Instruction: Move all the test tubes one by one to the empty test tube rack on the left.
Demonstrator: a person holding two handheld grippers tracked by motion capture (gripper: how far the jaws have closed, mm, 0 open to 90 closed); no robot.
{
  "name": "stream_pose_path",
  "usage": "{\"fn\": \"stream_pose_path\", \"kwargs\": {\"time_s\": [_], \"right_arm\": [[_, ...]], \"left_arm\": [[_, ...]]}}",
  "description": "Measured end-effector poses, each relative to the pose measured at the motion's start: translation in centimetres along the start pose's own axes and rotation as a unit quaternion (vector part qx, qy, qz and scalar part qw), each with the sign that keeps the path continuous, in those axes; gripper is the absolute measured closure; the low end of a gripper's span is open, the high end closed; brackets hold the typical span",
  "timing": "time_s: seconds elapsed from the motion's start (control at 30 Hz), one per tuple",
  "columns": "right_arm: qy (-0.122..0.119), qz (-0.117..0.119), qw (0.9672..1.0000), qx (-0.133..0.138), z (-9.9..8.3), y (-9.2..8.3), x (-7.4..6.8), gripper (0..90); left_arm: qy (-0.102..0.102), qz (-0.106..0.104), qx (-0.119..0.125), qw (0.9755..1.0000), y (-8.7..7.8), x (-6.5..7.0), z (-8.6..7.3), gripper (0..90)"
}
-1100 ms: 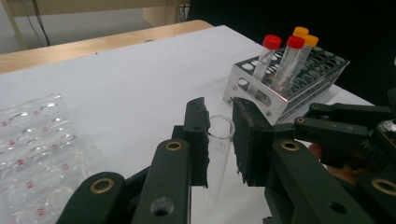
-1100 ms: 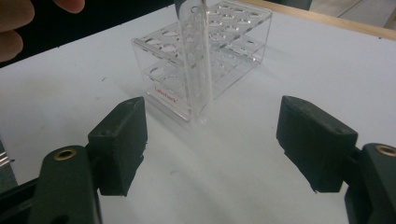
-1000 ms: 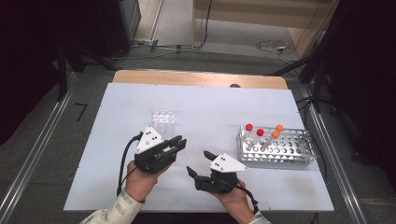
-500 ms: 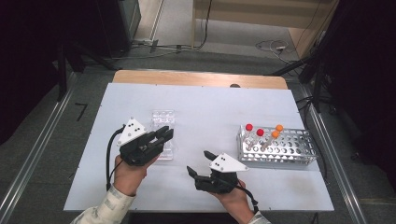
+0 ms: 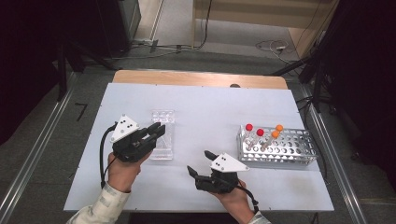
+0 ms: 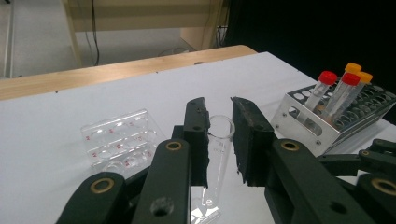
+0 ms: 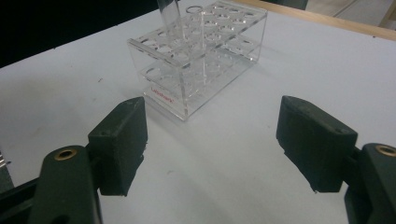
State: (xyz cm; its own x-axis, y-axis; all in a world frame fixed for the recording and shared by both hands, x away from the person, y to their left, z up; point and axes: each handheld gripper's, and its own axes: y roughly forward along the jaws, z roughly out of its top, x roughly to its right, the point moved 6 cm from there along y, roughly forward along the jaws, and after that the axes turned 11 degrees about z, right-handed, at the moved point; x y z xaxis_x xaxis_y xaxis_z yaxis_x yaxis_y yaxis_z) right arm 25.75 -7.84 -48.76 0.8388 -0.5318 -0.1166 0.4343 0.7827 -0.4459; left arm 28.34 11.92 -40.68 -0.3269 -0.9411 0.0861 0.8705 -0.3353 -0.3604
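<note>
My left claw (image 6: 219, 135) pinches a clear open tube (image 6: 215, 156) just over the clear plastic rack (image 5: 161, 135) at the left of the table. I must keep the tube upright, find a free hole and lower it slowly and straight. My right claw (image 7: 212, 140) is spread wide and holds nothing.

Red brand lettering, unreadable, on clear rack (image 7: 187, 88)

Glossy clear plastic tube (image 6: 218, 154), perforated shiny metal rack (image 5: 280, 148), matt white table (image 5: 210, 107).
</note>
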Motion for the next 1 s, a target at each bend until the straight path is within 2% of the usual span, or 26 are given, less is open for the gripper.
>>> {"fn": "stream_pose_path", "kwargs": {"time_s": [0.47, 0.73, 0.93, 1.0], "right_arm": [[-0.001, 0.001, 1.0, -0.001, 0.0, 0.0, 0.0, 23.5], [-0.002, 0.0, 1.0, 0.0, 0.0, -0.1, 0.0, 23.6], [-0.002, 0.001, 1.0, -0.001, 0.0, -0.1, 0.0, 23.7], [-0.002, 0.001, 1.0, -0.001, 0.0, -0.1, 0.0, 23.7]], "left_arm": [[0.027, 0.025, -0.016, 0.9992, 1.2, 0.2, -1.3, 76.5], [0.056, 0.048, -0.026, 0.997, 2.1, 0.7, -2.4, 76.3], [0.079, 0.057, -0.041, 0.9944, 2.7, 1.2, -3.5, 76.3], [0.081, 0.059, -0.042, 0.9941, 2.8, 1.2, -3.6, 76.3]]}}
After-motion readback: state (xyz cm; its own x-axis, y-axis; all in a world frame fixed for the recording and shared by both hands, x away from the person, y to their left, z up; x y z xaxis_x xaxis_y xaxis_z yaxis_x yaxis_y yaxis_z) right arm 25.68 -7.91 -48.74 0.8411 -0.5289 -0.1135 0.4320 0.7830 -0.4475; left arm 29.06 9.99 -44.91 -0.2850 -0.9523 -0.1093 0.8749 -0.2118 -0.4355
